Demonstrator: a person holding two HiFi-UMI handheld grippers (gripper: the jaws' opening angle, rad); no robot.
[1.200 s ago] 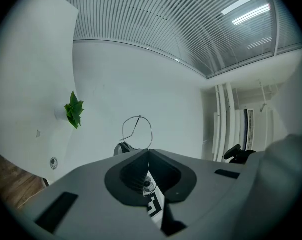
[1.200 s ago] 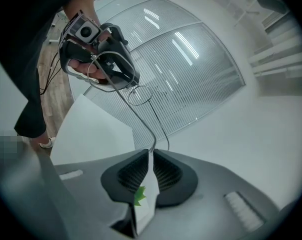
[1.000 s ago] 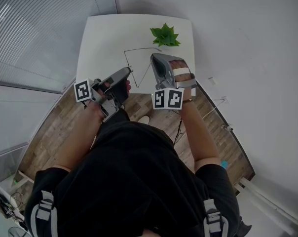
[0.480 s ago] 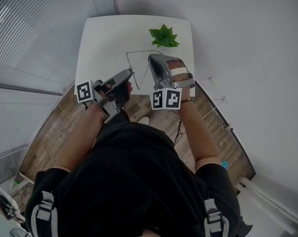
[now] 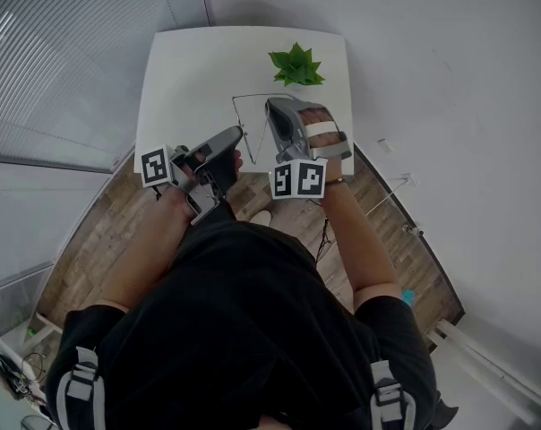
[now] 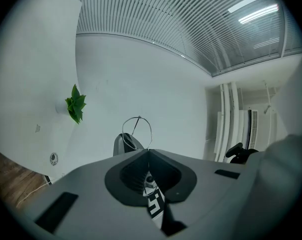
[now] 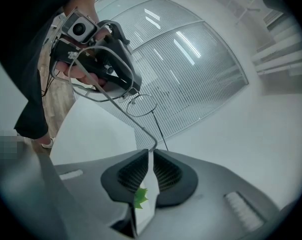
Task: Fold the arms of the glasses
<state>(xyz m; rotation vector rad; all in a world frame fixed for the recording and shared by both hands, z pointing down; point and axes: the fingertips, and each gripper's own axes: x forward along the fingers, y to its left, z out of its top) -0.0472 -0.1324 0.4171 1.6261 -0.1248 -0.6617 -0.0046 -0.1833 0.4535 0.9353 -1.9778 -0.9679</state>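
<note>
Thin wire-framed glasses (image 5: 261,95) hang in the air above the white table (image 5: 190,70), stretched between my two grippers. My left gripper (image 5: 239,135) is shut on the frame. In the left gripper view a round wire lens rim (image 6: 137,117) stands up just past the closed jaw tips (image 6: 148,152), with the right gripper (image 6: 125,143) behind it. My right gripper (image 5: 273,119) is shut on the end of one arm. In the right gripper view that arm (image 7: 133,121) runs from the jaw tips (image 7: 152,152) up to the left gripper (image 7: 133,90), held in a hand.
A small green potted plant (image 5: 296,64) stands at the table's far right (image 6: 75,104). A wall of window blinds (image 5: 73,52) runs along the left. The table's near edge (image 5: 253,167) lies just under the grippers, with wooden floor (image 5: 100,231) below.
The two grippers have edged slightly toward each other with the glasses between them. Both grips look the same.
</note>
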